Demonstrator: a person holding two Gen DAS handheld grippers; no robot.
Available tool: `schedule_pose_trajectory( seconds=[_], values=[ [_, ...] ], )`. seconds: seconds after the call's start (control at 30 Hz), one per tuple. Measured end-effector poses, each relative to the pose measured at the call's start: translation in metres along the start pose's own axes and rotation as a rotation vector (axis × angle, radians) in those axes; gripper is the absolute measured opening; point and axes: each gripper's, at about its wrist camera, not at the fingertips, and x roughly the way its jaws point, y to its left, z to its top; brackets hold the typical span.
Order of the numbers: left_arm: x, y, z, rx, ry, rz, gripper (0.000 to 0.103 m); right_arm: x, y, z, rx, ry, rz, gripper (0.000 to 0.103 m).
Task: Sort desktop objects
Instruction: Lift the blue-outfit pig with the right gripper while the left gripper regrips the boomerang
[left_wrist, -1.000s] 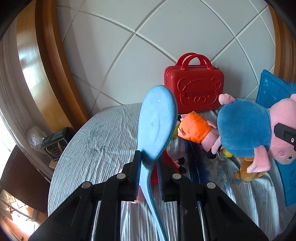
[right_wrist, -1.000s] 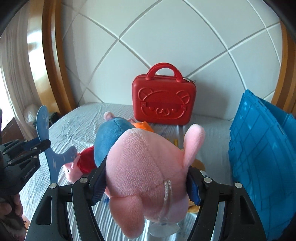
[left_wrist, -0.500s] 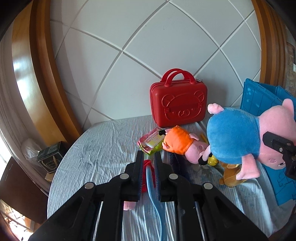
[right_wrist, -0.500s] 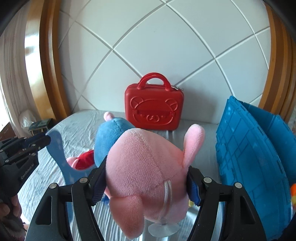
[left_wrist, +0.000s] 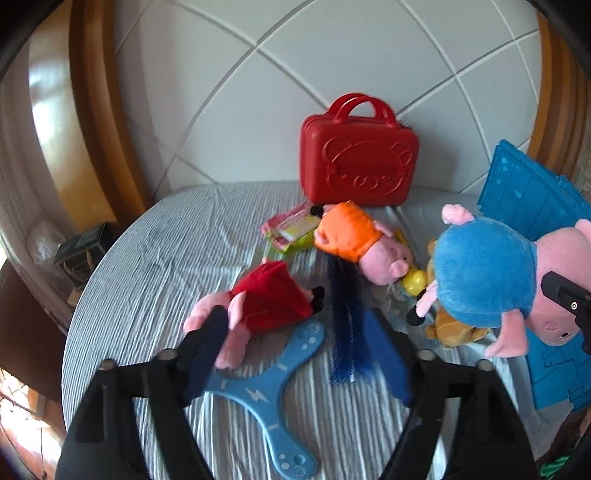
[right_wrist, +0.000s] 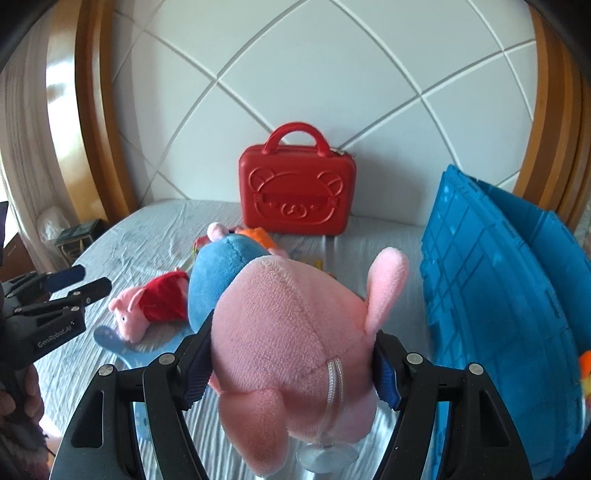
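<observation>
My left gripper (left_wrist: 295, 332) hovers low over the table with its jaws opening and nothing pressed between them. Beneath them a blue boomerang (left_wrist: 266, 391) lies flat on the striped cloth. It touches a small pig plush in a red dress (left_wrist: 266, 302). My right gripper (right_wrist: 291, 343) is shut on the pink head of a big pig plush in a blue shirt (right_wrist: 295, 332), held above the table. That plush (left_wrist: 484, 273) also shows at the right of the left wrist view. An orange-dressed pig plush (left_wrist: 351, 236) lies farther back.
A red bear-face case (left_wrist: 360, 166) stands against the white wall. A blue crate (right_wrist: 498, 295) rises at the right. A dark blue brush (left_wrist: 345, 325), a pink-green packet (left_wrist: 291, 229), a yellow toy (left_wrist: 413, 280) and a brown plush (left_wrist: 454, 332) lie mid-table. The table's round edge curves at the left.
The left gripper tipped the upright boomerang down, let it go onto the cloth and spread its jaws. The right gripper carried the big pig plush closer to the blue crate.
</observation>
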Motion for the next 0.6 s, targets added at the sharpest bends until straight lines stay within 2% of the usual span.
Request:
schedule_pose_trajectory(
  seconds=[0.17,0.27,0.43,0.5,0.53,0.57,0.6],
  values=[
    [0.05,0.037,-0.065,-0.083,0.18,0.074,0.083,0.058,0.024,-0.027,-0.03,0.092,0.101,0.071],
    [0.078,0.041,-0.098,-0.119,0.252,0.096,0.083,0.091,0.042,-0.044,-0.055,0.114,0.113,0.071],
    [0.125,0.026,-0.124,-0.141,0.285,0.15,0.083,0.124,0.063,-0.068,-0.115,0.092,0.065,0.071],
    [0.144,0.022,-0.129,-0.147,0.307,0.18,0.077,0.134,0.066,-0.08,-0.126,0.087,0.054,0.072],
    [0.153,0.02,-0.133,-0.159,0.322,0.181,0.071,0.138,0.065,-0.085,-0.127,0.084,0.049,0.073],
    [0.159,0.019,-0.137,-0.172,0.339,0.18,0.071,0.141,0.065,-0.09,-0.13,0.082,0.041,0.075],
    [0.158,0.02,-0.139,-0.201,0.306,0.174,0.069,0.144,0.063,-0.095,-0.129,0.084,0.035,0.078]
  ],
)
